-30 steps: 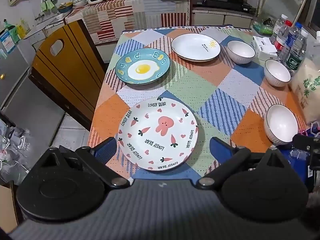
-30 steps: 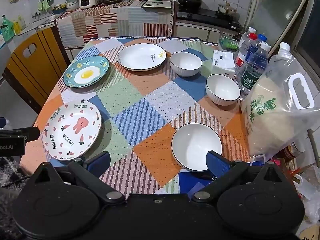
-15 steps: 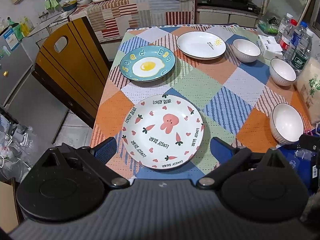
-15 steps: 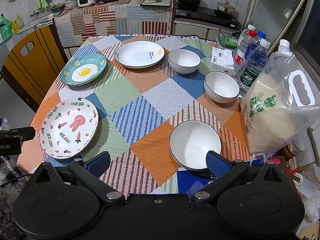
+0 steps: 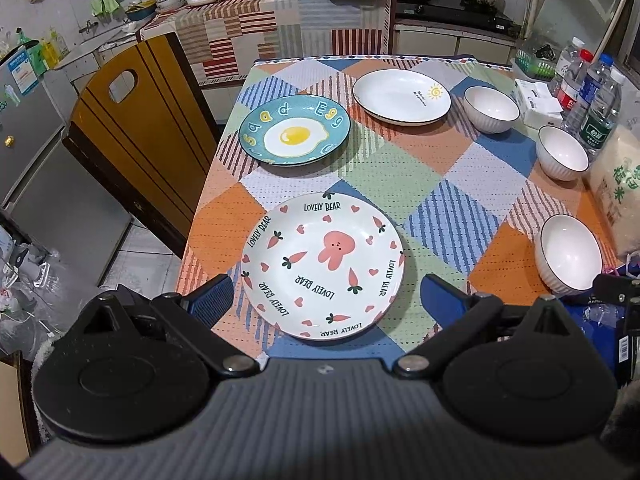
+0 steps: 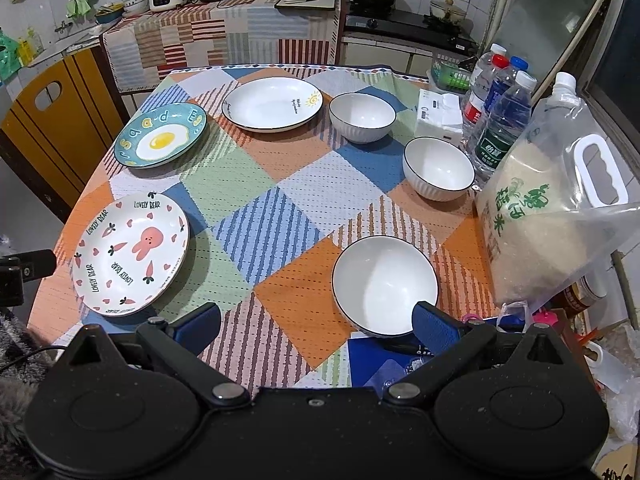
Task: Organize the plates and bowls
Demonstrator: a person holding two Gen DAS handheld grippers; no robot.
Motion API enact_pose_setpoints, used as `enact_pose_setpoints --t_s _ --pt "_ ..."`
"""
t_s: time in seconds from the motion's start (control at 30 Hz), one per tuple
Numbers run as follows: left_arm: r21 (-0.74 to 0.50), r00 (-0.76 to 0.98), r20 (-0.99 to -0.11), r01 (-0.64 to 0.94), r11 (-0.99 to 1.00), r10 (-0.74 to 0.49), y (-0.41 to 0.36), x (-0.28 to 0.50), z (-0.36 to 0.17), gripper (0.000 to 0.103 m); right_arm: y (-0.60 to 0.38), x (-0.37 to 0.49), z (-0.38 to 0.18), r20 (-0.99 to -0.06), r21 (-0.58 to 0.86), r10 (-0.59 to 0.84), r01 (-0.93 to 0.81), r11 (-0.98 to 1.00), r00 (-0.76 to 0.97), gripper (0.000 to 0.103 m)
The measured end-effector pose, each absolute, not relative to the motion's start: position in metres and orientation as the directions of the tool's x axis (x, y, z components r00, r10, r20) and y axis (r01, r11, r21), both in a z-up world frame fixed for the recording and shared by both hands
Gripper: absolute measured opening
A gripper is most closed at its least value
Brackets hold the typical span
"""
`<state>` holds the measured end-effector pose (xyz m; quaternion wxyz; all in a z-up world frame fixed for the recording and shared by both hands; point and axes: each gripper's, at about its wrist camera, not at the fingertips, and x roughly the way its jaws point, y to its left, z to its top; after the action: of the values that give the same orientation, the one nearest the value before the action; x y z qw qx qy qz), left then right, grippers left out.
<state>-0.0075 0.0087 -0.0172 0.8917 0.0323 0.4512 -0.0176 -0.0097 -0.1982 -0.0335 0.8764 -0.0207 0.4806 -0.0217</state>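
Left tool [image 5: 322, 300] spread wide, empty, above the near edge of the rabbit plate [image 5: 323, 266], fingers either side of it, not touching. Right tool [image 6: 316, 326] also spread, empty, beside the nearest bowl [image 6: 384, 285]. All on the patchwork-covered bench [image 6: 264, 236]: egg plate [image 5: 295, 135] and sun plate [image 5: 401, 96] farther back, two more bowls [image 6: 438, 168] along the right side, each apart.

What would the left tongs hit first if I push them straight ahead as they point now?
Most likely the near rim of the rabbit plate: it lies centred between the open left tongs, nothing in between. How high they are above the tablecloth is unclear.
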Motion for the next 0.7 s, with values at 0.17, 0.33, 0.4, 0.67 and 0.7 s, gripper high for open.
enact_pose_setpoints --t_s 0.17,0.33,0.4,0.67,0.7 --pt "0.044 0.595 -0.804 0.059 0.997 0.000 0.0093 -0.0079 -0.0172 0.101 -0.1974 -0.0086 -0.0341 -0.842 -0.063 -0.061 0.014 0.998 0.535 0.103" --pt "0.040 0.594 -0.804 0.066 0.997 -0.007 0.0093 -0.0086 -0.0168 0.101 -0.1978 -0.0083 -0.0347 -0.843 -0.069 -0.065 0.013 0.998 0.534 0.103" --pt "0.038 0.594 -0.804 0.068 0.997 -0.009 0.0094 -0.0087 -0.0166 0.101 -0.1982 -0.0083 -0.0349 -0.843 -0.071 -0.067 0.013 0.997 0.534 0.103" --pt "0.038 0.593 -0.805 0.069 0.997 -0.011 0.0089 -0.0086 -0.0169 0.101 -0.1983 -0.0078 -0.0357 -0.843 -0.080 -0.076 0.016 0.997 0.533 0.103" --pt "0.038 0.593 -0.805 0.068 0.997 -0.010 0.0088 -0.0087 -0.0169 0.101 -0.1987 -0.0078 -0.0357 -0.843 -0.080 -0.077 0.016 0.997 0.533 0.103"
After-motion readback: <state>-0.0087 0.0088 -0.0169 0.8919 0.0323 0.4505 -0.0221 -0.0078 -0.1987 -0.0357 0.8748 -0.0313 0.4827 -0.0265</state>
